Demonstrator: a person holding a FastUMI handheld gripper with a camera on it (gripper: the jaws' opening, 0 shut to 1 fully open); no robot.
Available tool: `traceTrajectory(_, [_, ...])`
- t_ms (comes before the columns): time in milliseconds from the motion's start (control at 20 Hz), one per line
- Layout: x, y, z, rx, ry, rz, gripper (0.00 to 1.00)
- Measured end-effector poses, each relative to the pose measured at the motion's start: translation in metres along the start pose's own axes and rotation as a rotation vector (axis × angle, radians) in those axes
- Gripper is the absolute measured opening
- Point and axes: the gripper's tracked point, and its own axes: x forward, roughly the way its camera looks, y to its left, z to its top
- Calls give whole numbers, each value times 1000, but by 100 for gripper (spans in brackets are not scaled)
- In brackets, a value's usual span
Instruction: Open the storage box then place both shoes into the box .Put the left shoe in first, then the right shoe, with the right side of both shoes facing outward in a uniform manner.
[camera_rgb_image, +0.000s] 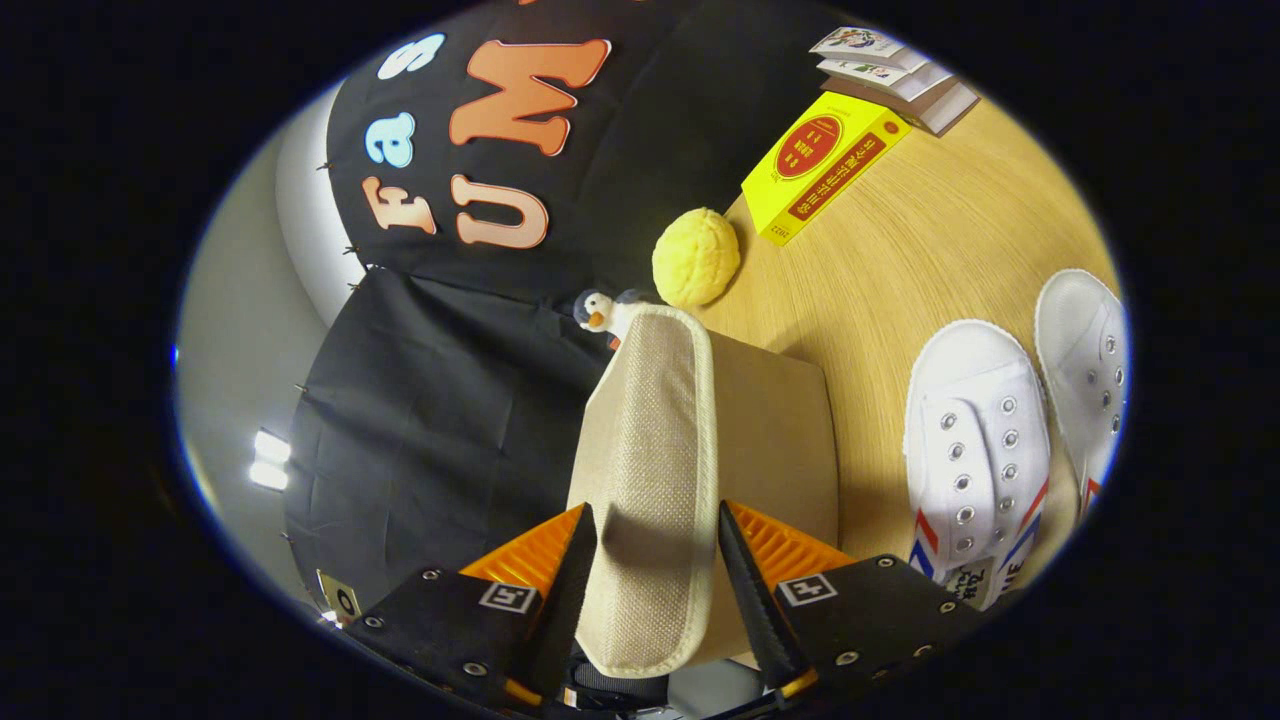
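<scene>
The gripper (655, 560) is seen closed on the lid (650, 480) of the beige storage box (775, 430), with both fingers pressed against the woven flap, which is held raised between them. The box body is set on the wooden table (950, 250), just beyond the fingers at 1 o'clock. 2 white shoes (975, 450) are laid side by side at 3 o'clock of the box, toes pointed away. A yellow ball (696, 256) and a small penguin toy (600, 312) are found at 12 o'clock, beyond the lid. A yellow book (820, 165) and stacked booklets (895, 75) are placed farther off.
</scene>
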Motion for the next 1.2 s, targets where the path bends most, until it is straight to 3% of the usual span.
traceTrajectory(50, [-3,3,2,2,-10,2,64])
traceTrajectory(200, [-17,33,17,40,-60,58,55])
traceTrajectory(300, [-24,48,30,17,-116,49,39])
traceTrajectory(350, [-29,56,36,3,-144,39,23])
traceTrajectory(450, [-32,76,44,-22,-175,32,2])
traceTrajectory(850, [-10,175,28,-120,-158,116,2])
traceTrajectory(1200, [44,242,-6,-206,-107,147,3])
